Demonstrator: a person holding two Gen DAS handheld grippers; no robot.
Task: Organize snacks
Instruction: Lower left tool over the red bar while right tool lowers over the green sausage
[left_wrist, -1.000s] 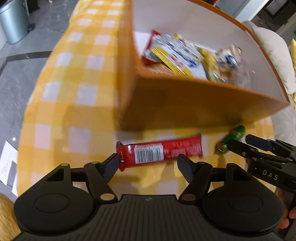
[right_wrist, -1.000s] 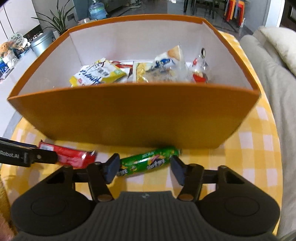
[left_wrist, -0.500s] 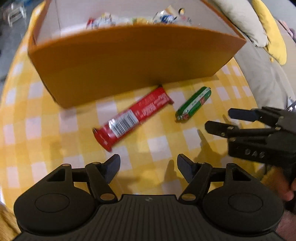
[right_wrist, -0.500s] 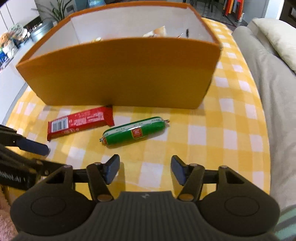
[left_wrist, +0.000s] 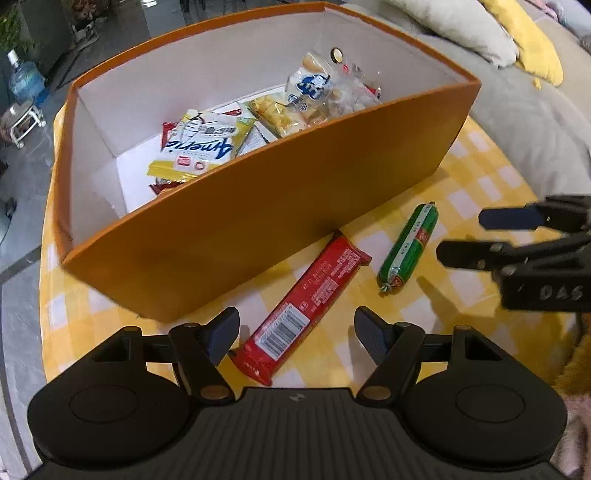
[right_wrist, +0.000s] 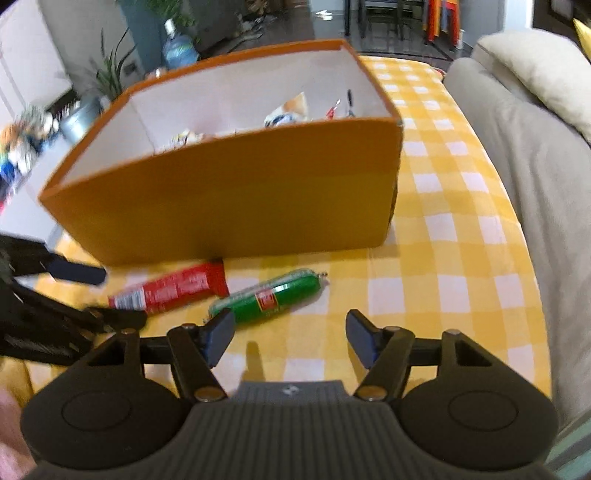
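Snacks are waiting: red bar (left_wrist: 303, 306) is lying at 12 o'clock of the open, empty left gripper (left_wrist: 295, 325), long axis toward 1 o'clock; the right gripper (right_wrist: 290, 334), empty, has just been opening beside the green sausage (right_wrist: 266, 297).

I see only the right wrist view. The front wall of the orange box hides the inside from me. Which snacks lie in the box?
Observer: In the left wrist view, a yellow-and-white packet lies on top near the middle of the orange box.
Operator: Is there free room beside it?
Observer: Yes. The white box floor is bare at the left end, as that view shows it.
Operator: Do the left tongs hold the red bar?
Observer: No. The left tongs are open, and the barcode end of the red bar lies between them. The pads do not press on it.
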